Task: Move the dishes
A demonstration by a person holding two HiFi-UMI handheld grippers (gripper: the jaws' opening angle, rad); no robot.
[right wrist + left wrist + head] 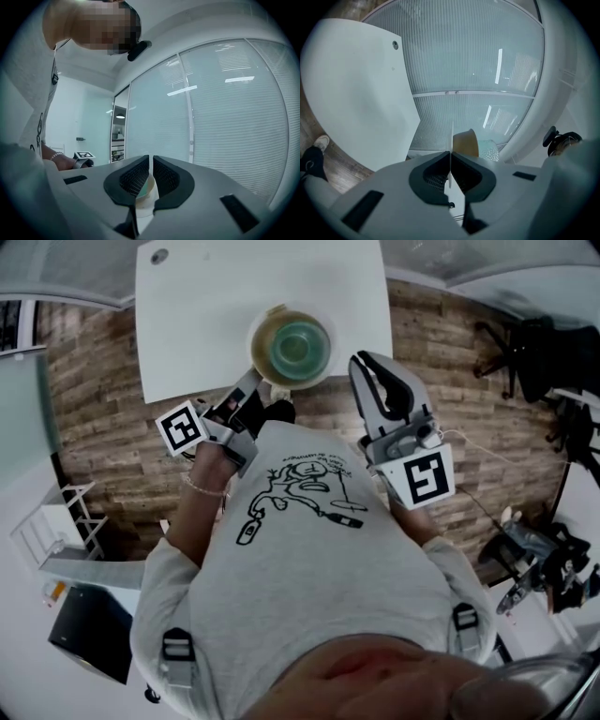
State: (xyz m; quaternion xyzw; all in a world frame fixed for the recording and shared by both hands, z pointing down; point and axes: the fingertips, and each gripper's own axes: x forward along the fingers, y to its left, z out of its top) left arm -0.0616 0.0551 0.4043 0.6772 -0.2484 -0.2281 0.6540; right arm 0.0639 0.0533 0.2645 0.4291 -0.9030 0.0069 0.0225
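- Plainly, the dishes (291, 345) were a nested stack: a thin white plate (255, 341) at the bottom, a glossy tan bowl (270, 326) on it, and a smaller green bowl (298, 346) inside that.
- All three were round, so the stack had no long axis. It sat flat, with the open mouths facing up at the head view.
- In the head view the stack lay over the near edge of the table (206, 306). Whether it rested there or hung above it could not be told.
- The left gripper (251, 382) came in level from the left. Its dark ribbed pads (436, 176) were pressed together on the plate's rim (452, 136), which showed edge-on as a thin white line. The tan bowl (465, 143) stood just beyond them.
- The right gripper (361, 362) came in from the opposite side. Its jaws were likewise clamped on the white rim (145, 206), with a sliver of green bowl (142, 187) just behind the pads.
- Each gripper had a smooth grey shell and a cube with a black-and-white square marker.
- The table was a plain matt white slab with square corners.
- The floor (103, 390) was rough wood-look planking.
- The person's light shirt (309, 559), with a black line drawing on it, filled the lower middle of the head view.
- Ribbed frosted glass walls (487, 61) stood behind.
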